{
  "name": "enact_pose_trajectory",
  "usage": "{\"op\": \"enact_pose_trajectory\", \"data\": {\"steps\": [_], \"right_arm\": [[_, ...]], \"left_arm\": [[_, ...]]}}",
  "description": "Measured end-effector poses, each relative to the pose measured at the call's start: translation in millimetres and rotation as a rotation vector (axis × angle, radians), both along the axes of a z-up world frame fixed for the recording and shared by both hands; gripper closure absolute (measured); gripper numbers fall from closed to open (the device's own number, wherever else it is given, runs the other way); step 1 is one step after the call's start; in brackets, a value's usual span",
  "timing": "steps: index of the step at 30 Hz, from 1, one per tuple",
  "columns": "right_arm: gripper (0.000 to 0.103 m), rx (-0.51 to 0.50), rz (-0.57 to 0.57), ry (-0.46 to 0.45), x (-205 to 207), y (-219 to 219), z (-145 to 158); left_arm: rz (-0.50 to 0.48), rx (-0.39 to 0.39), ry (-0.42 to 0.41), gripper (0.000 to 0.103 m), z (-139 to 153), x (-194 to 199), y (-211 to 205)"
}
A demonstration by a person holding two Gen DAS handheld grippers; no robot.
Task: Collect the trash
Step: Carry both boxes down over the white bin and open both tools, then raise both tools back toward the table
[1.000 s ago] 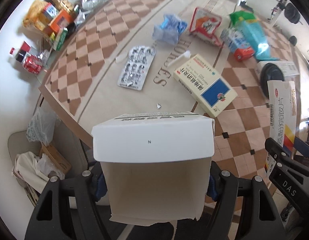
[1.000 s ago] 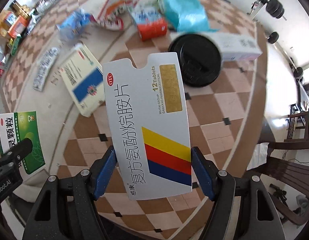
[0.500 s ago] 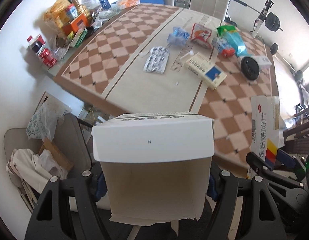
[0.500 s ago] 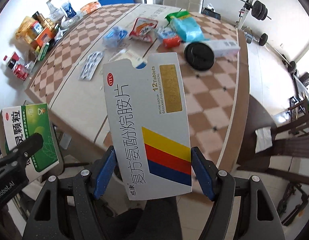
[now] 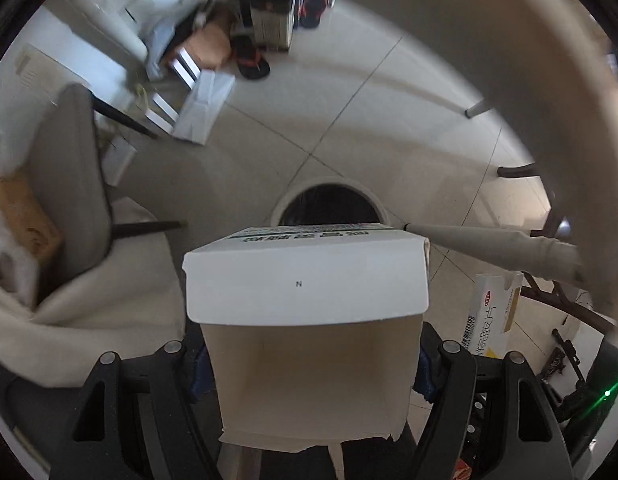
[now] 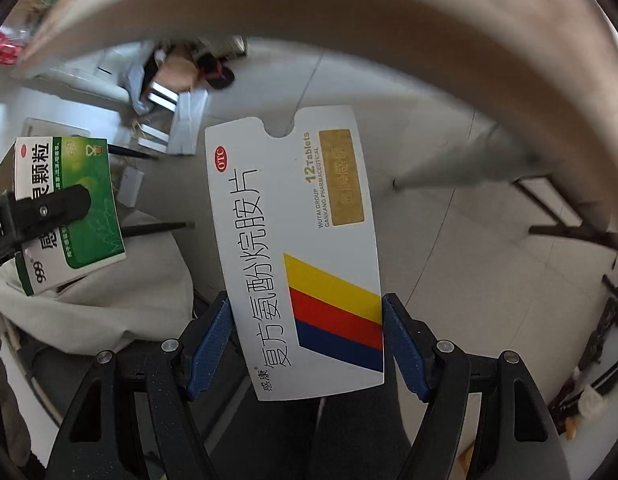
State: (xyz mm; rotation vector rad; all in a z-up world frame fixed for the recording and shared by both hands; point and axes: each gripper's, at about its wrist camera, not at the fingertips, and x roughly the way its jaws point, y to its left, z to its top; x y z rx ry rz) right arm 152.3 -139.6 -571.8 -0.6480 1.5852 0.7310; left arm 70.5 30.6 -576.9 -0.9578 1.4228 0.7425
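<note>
Left gripper (image 5: 309, 364) clamped on one matte cardboard box (image 5: 305, 280), open flap, green face. Right gripper (image 6: 307, 340) clamped on one flat glossy white carton (image 6: 297, 240), striped yellow/red/blue. Ahead of left gripper: one round bin (image 5: 329, 204), dark inside, on tiled floor (image 5: 349, 120).

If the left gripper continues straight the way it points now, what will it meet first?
Most likely the round bin on the floor: the left gripper, shut on the green box, points down at its dark opening. Depth is unclear.

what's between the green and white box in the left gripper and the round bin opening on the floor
Nothing shows between them. In the left wrist view the green and white box overlaps the near rim of the round bin, with only bare floor tiles around it.
</note>
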Motion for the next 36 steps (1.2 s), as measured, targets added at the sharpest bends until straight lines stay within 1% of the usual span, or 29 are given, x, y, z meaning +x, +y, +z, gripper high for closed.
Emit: {"op": "enact_pose_trajectory", "data": {"steps": [1, 4, 6, 8, 9, 10, 11, 12, 15, 16, 17, 18, 21, 24, 26, 29, 33, 36], "right_arm": [[0.027, -0.007, -0.015, 0.007, 1, 1, -23], [0.027, -0.032, -0.04, 0.035, 7, 9, -89], [0.027, -0.041, -0.046, 0.053, 10, 15, -129], [0.027, -0.049, -0.038, 0.077, 12, 22, -168], [0.027, -0.054, -0.031, 0.082, 14, 23, -185], [0.027, -0.063, -0.018, 0.091, 15, 26, -202], [0.027, -0.07, -0.008, 0.108, 16, 29, -219], [0.027, -0.075, -0.01, 0.116, 18, 30, -231], [0.025, -0.077, -0.011, 0.158, 20, 32, -259], [0.022, -0.076, -0.013, 0.167, 21, 30, -265], [0.01, -0.068, -0.015, 0.166, 21, 30, -266], [0.003, -0.06, -0.015, 0.162, 24, 25, -268], [0.002, -0.058, -0.02, 0.133, 28, 22, -265], [0.002, -0.074, -0.002, 0.072, 31, 17, -253], [0.002, -0.079, 0.014, 0.026, 31, 16, -238], [0.002, -0.077, 0.028, -0.019, 32, 21, -215], [0.002, -0.055, 0.047, -0.064, 30, 22, -174], [0.002, -0.039, 0.054, -0.075, 27, 17, -139]], "left_arm": [[0.007, -0.02, 0.003, 0.03, -21, 2, 3], [0.015, -0.108, -0.022, 0.03, -83, 8, 9], [0.012, -0.141, -0.022, 0.029, -116, 12, 11], [0.015, -0.166, -0.021, 0.025, -142, 16, 11], [0.015, -0.183, -0.025, 0.025, -153, 17, 11], [0.018, -0.194, -0.026, 0.019, -162, 17, 11], [0.021, -0.201, -0.025, 0.009, -169, 16, 11], [0.025, -0.207, -0.027, 0.006, -174, 15, 11], [0.034, -0.192, -0.012, 0.005, -175, 6, 10], [0.04, -0.185, -0.01, 0.005, -173, 4, 9], [0.044, -0.177, -0.003, 0.005, -171, 2, 8], [0.042, -0.16, 0.012, 0.005, -167, -1, 7], [0.012, -0.074, 0.073, 0.005, -151, -8, -1], [-0.037, 0.032, 0.135, 0.005, -127, -17, -16], [-0.056, 0.082, 0.164, 0.005, -111, -26, -26], [-0.058, 0.092, 0.175, 0.005, -90, -38, -40], [-0.04, 0.092, 0.168, 0.005, -61, -50, -48], [-0.034, 0.101, 0.158, 0.005, -40, -46, -48]]}}
